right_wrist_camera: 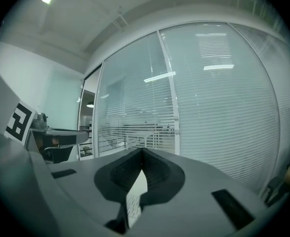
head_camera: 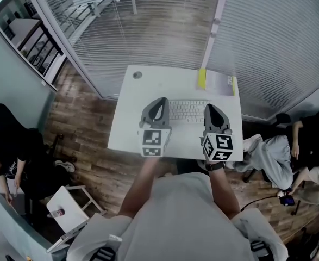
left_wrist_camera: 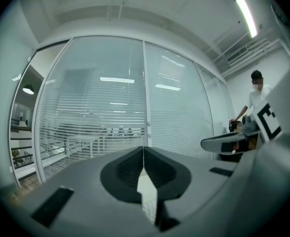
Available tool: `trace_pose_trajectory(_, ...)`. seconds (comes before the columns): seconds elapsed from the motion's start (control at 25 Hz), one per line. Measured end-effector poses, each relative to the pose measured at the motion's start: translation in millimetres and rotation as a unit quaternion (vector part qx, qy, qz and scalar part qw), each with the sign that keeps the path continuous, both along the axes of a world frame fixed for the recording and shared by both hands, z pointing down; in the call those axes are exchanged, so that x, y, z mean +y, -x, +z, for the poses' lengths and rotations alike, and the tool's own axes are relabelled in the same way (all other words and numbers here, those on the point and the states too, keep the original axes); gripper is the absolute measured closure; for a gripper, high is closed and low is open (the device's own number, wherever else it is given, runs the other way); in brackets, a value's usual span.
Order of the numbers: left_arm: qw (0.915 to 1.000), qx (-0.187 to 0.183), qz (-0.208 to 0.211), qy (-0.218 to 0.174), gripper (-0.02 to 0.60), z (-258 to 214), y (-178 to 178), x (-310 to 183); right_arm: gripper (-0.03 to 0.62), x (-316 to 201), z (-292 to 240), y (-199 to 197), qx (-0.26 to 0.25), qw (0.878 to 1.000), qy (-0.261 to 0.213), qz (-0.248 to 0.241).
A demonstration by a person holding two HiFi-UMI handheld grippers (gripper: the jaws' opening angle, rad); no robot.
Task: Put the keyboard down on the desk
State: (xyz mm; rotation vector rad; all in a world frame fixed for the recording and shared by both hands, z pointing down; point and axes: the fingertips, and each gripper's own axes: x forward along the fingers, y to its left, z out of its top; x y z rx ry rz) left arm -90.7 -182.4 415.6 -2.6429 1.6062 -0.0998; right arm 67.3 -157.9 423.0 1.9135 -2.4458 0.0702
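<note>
The white keyboard [head_camera: 187, 111] lies flat on the white desk [head_camera: 129, 126], and both of its ends are hidden under my grippers. My left gripper [head_camera: 160, 103] hovers over its left end and my right gripper [head_camera: 211, 109] over its right end. In the left gripper view the left gripper [left_wrist_camera: 144, 149] has its jaws met at the tips, and a strip of keyboard [left_wrist_camera: 147, 207] shows through the slit below them. The right gripper [right_wrist_camera: 142, 151] is shut the same way, with keyboard [right_wrist_camera: 133, 206] keys visible beneath. Neither gripper is seen pinching anything.
A yellow-edged white pad [head_camera: 219, 83] lies at the desk's far right corner, and a small round disc [head_camera: 137, 75] at its far left. Glass walls with blinds stand behind the desk. People sit at the right [head_camera: 311, 140] and left [head_camera: 7, 145]; a small white table [head_camera: 67, 205] stands lower left.
</note>
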Motion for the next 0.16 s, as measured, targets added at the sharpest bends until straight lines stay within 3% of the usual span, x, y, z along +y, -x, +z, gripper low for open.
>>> trace_pose_trajectory(0.16,1.0,0.006,0.0,0.004,0.568,1.4,3.6,1.3,0.583,-1.2,4.4,4.7,0.001,1.0,0.014,-0.003)
